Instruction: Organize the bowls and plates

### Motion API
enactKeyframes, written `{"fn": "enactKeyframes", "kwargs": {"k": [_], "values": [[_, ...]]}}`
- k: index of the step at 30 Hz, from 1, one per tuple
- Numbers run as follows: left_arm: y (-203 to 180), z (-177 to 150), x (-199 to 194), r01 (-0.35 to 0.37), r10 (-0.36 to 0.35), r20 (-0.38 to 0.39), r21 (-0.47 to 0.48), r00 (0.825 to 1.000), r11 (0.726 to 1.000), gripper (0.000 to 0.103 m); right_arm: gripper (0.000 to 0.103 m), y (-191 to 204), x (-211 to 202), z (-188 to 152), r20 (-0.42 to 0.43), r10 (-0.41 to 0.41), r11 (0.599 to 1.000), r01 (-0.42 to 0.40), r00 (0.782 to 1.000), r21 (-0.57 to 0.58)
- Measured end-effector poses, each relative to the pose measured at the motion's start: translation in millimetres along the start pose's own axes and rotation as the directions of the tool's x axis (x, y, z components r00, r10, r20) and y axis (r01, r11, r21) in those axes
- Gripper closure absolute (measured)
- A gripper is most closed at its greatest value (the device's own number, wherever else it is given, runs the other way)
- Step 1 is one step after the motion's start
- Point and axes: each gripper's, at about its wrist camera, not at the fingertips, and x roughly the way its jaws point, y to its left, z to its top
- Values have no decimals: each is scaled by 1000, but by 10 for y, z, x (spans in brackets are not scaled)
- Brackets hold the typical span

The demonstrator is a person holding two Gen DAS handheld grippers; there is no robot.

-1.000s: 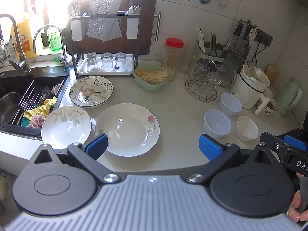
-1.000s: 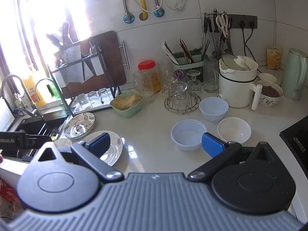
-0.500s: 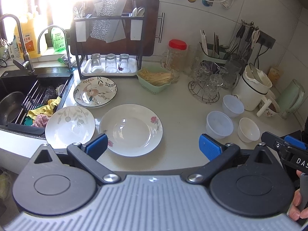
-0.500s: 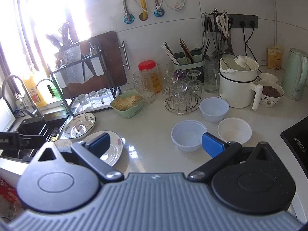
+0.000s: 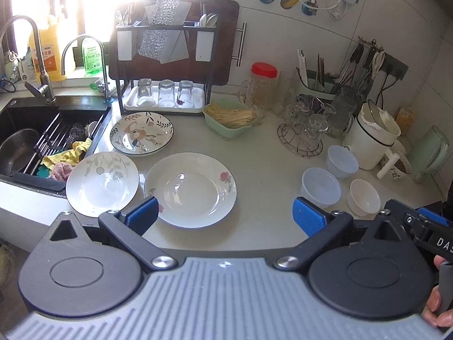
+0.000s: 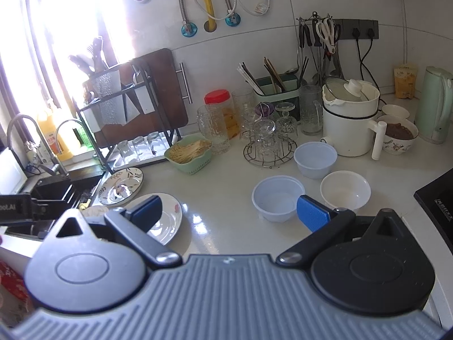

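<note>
Three plates lie on the white counter in the left wrist view: a white rose plate (image 5: pixel 191 188) in the middle, a leaf-print plate (image 5: pixel 102 183) overhanging the sink edge, and a floral plate (image 5: pixel 141 133) behind them. My left gripper (image 5: pixel 223 215) hovers open above the counter's front edge, empty. Two translucent plastic bowls (image 6: pixel 279 201) (image 6: pixel 315 159) and a white bowl (image 6: pixel 345 190) sit to the right. My right gripper (image 6: pixel 229 211) is open and empty, its right pad near the nearest plastic bowl. The rose plate (image 6: pixel 167 221) shows partly behind its left finger.
A sink (image 5: pixel 31 138) with a cloth and steel bowl lies at left. A dish rack (image 5: pixel 167 56) with upturned glasses, a green basket (image 5: pixel 229 119), a glass stand (image 5: pixel 304 133), a white pot (image 5: pixel 373 138) and a kettle (image 6: pixel 434 104) line the back. A black hob (image 6: pixel 437 198) is at right.
The left gripper's view has shifted a little, so the plates and bowls sit slightly further right and lower. The right gripper's view is nearly unchanged. Both grippers stay open.
</note>
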Motion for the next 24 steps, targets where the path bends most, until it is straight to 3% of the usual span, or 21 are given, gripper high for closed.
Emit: {"fn": "enactKeyframes", "kwargs": {"k": [3,8,12,17,20,24], "values": [[-21,-40,7,-16,16,-3,8,1000,1000,1,0,-5,-13,20,3,9,999,-9,1000,-44],[26,-41,44,-50,50,0,2,999,999,1,0,-107,-17,67,34,66,998,-66,997,-4],[52,-53,194,-35,33,-40,-40,999,999,1,0,-121,12,19,42,88,996,-88,995,1],[37,-99,353,-90,88,-28,-57,996,994,1,0,-205,-9,-111,59,156,988,-157,986,8],[102,-157,529,-84,81,-40,-80,996,993,1,0,-171,20,-191,52,189,982,-188,981,-22],[204,-255,790,-65,60,-66,-75,996,995,1,0,-127,134,-307,30,204,979,-205,978,23]]}}
